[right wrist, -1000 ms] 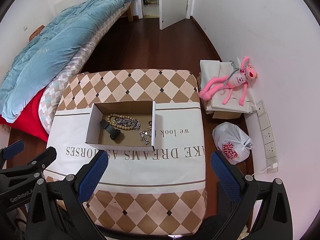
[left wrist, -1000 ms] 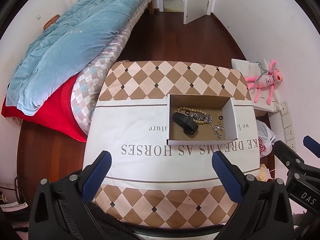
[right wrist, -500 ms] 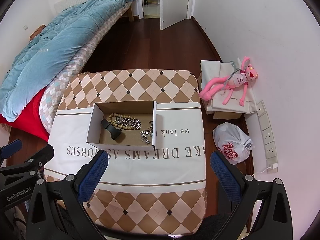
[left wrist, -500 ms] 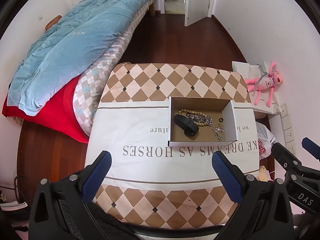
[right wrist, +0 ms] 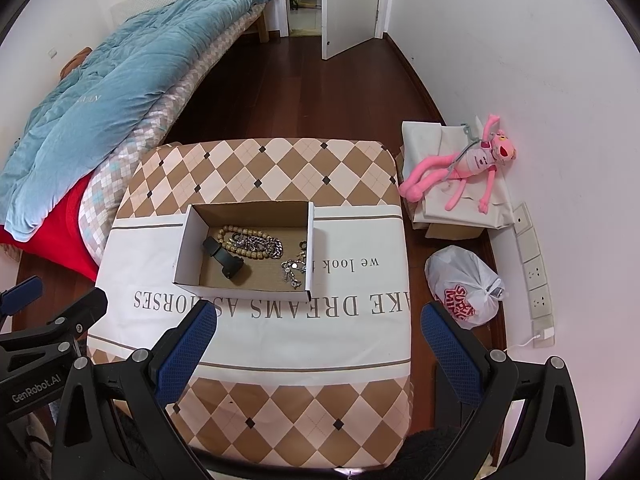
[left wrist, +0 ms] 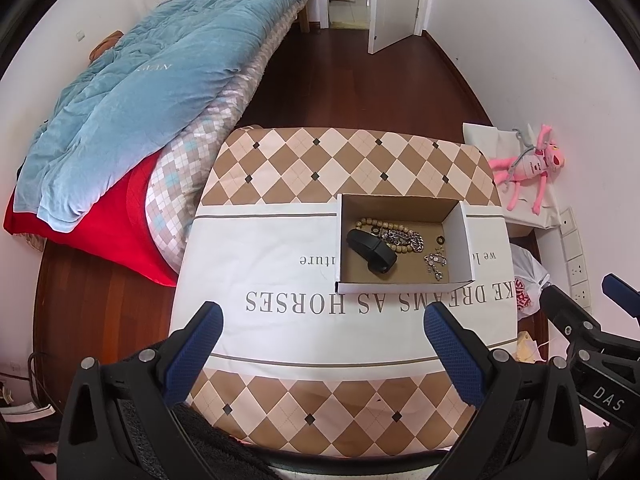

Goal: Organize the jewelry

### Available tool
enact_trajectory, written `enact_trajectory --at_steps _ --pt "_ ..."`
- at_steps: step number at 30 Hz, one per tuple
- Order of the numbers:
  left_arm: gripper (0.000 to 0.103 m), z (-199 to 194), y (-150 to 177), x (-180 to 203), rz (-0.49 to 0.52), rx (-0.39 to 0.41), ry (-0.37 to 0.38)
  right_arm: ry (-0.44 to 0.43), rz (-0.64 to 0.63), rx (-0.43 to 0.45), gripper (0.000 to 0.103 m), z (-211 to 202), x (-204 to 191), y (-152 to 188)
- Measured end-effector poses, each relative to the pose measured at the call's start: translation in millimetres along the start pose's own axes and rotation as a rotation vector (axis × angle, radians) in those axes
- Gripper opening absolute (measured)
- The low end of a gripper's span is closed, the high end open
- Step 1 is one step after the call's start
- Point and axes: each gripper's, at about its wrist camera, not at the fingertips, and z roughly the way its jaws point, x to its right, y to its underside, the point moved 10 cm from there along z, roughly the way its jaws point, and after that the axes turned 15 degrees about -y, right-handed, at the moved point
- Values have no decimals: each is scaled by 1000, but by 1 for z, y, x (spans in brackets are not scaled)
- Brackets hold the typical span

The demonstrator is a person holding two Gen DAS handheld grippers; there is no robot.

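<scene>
An open cardboard box (left wrist: pixel 466 236) (right wrist: pixel 186 240) sits on the cloth-covered table (left wrist: pixel 280 248) (right wrist: pixel 360 240). Inside lie a black wristband (left wrist: pixel 372 250) (right wrist: pixel 224 258), a wooden bead bracelet (left wrist: pixel 370 224) (right wrist: pixel 240 240), a silver chain (left wrist: pixel 404 238) (right wrist: pixel 260 245), a small silver piece (left wrist: pixel 436 265) (right wrist: pixel 292 270) and a small dark ring (left wrist: pixel 439 239) (right wrist: pixel 303 245). My left gripper (left wrist: pixel 322 338) hovers open above the table's near edge, well short of the box. My right gripper (right wrist: pixel 318 338) is open too, nothing between its fingers, beside the left one.
A bed with a blue quilt (left wrist: pixel 152 92) (right wrist: pixel 112 112) and a red sheet (left wrist: pixel 104 224) stands left of the table. Right of it, by the wall, lie a pink plush toy (left wrist: pixel 528 168) (right wrist: pixel 464 168) and a tied plastic bag (right wrist: pixel 466 286). An open door (right wrist: pixel 348 4) is at the back.
Both grippers have drawn slightly back and up from the table; the box looks a little farther away. Neither gripper's fingers moved.
</scene>
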Motion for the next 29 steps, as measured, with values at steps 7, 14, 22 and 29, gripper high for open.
enact_trajectory --at_steps 7,14,22,29 --pt "103 -3 -1 2 0 4 3 0 1 1 103 0 0 -1" --pt "103 -4 -1 3 -3 3 3 0 -5 0 103 -1 -2 0" --pt "103 -4 -2 2 -2 6 5 -1 -3 0 103 -1 -2 0" --pt "103 -2 1 2 -3 9 14 0 -3 -1 103 -1 -2 -1"
